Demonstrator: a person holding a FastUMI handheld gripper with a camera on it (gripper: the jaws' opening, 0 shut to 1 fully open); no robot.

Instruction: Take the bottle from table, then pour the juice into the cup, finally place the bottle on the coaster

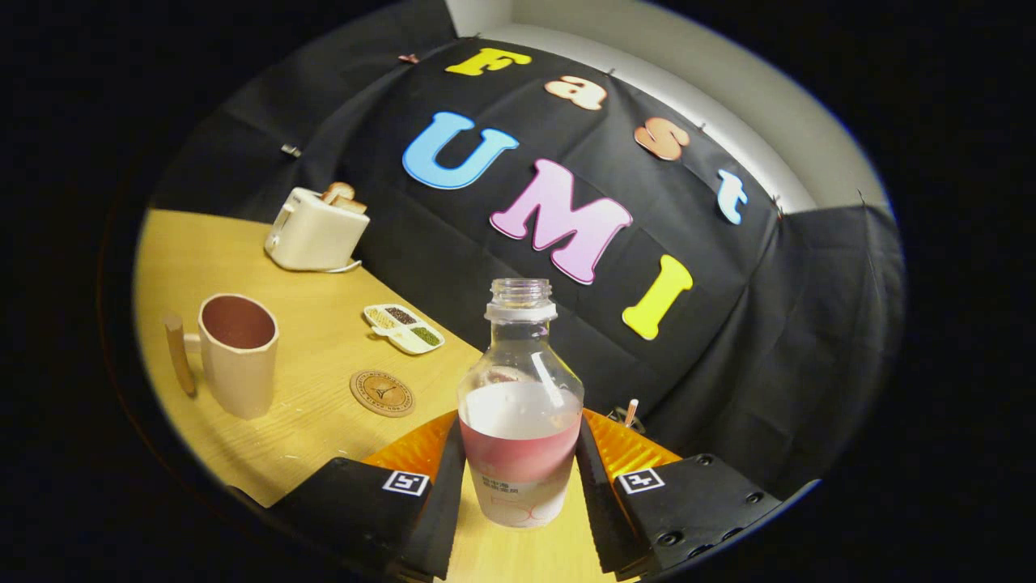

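We see the gripper [520,478] with two broad housings | we note a square black-and-white marker tag on each | we count small round screws on the right housing | we see ribbed orange panels behind its fingers [447,494]

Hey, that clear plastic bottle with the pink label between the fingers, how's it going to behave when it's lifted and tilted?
The clear plastic bottle with the pink label has no cap, so it would likely spill if tipped early. It looks partly full, so probably moderately light, with liquid sloshing. Its smooth wall may flex or slip; both fingers of the gripper appear pressed against its sides.
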